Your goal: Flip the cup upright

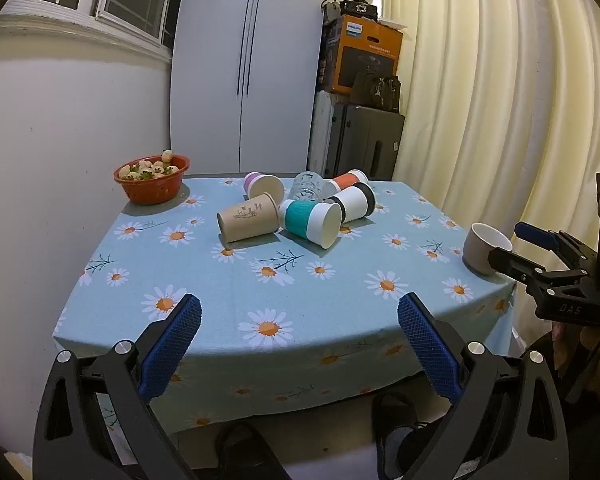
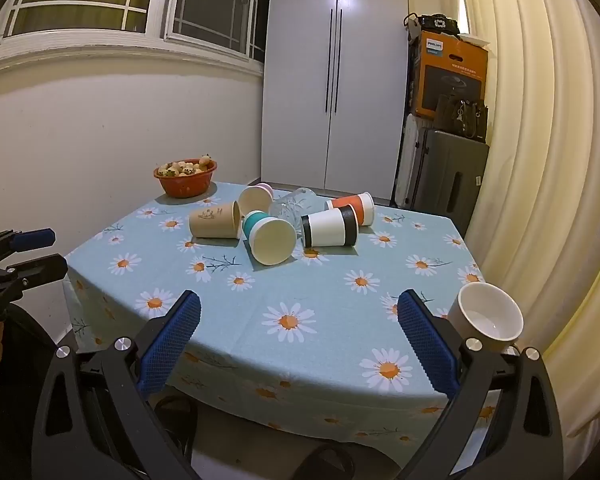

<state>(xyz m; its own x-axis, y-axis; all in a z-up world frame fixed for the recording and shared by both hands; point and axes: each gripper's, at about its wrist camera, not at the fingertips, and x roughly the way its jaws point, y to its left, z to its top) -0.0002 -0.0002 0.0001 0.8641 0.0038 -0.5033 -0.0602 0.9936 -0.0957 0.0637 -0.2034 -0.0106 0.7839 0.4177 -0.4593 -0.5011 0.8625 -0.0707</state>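
A: Status of the left claw (image 1: 299, 322)?
B: Released — its blue pads (image 1: 172, 346) stand wide apart, grasping nothing, above the near edge of the table (image 1: 228, 304).

A: And the right claw (image 2: 299, 322)?
B: Also released, fingers spread, nothing between them. It sits at the table's near edge; in the left view it shows at 3 o'clock, beside the mug (image 1: 485, 247).

A: Where are the cups?
B: A cluster lies toppled at the far middle of the table, at 12 o'clock from both claws. The brown cup (image 1: 248, 218) lies on its side at the cluster's 9 o'clock, touching the teal cup (image 1: 311, 223), whose mouth faces the cameras. The black-banded cup (image 1: 354, 203) lies at 3 o'clock of the teal one. Behind them: a purple-based cup (image 1: 263, 186), a glass (image 1: 308, 186) and an orange cup (image 1: 347, 179), all on their sides.

A: Anything upright?
B: The mug — it stands mouth up at the table's right edge, at 2 o'clock from the right claw, just beside its right finger (image 2: 428, 344).

A: Other items?
B: A red bowl (image 1: 152, 179) of pale fruit at the far left corner, at 10 o'clock, well apart from the cups.
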